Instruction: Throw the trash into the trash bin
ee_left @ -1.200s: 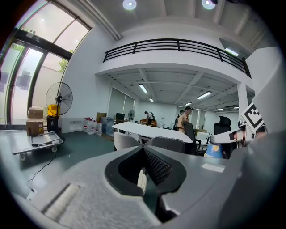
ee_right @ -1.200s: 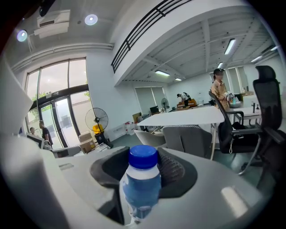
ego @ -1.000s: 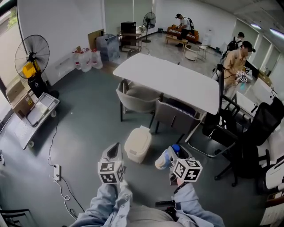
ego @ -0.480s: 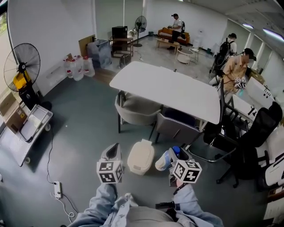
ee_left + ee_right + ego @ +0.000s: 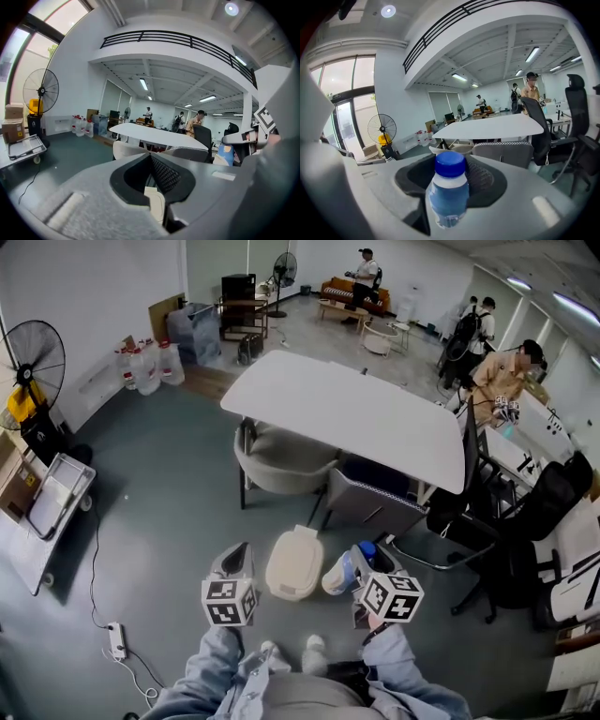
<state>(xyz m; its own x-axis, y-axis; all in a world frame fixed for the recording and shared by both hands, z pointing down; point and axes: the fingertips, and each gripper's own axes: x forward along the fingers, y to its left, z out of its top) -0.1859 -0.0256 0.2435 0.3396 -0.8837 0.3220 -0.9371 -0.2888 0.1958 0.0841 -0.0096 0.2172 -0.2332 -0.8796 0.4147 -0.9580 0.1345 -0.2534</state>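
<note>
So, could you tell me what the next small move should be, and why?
Probably reach the left gripper to the trash bin and open it: it looks closed, that gripper is empty, and the right gripper grips the bottle.

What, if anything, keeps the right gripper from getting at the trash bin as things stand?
Probably nothing: yes, it looks reachable. The trash bin stands on open floor just beside the right gripper and its bottle, nothing between them. The lid looks shut, though.

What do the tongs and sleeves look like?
Both left tongs and right tongs are light grey moulded shells with black lining and a meshed pad. Each carries a white cube with black square markers; sleeves are pale blue.
</note>
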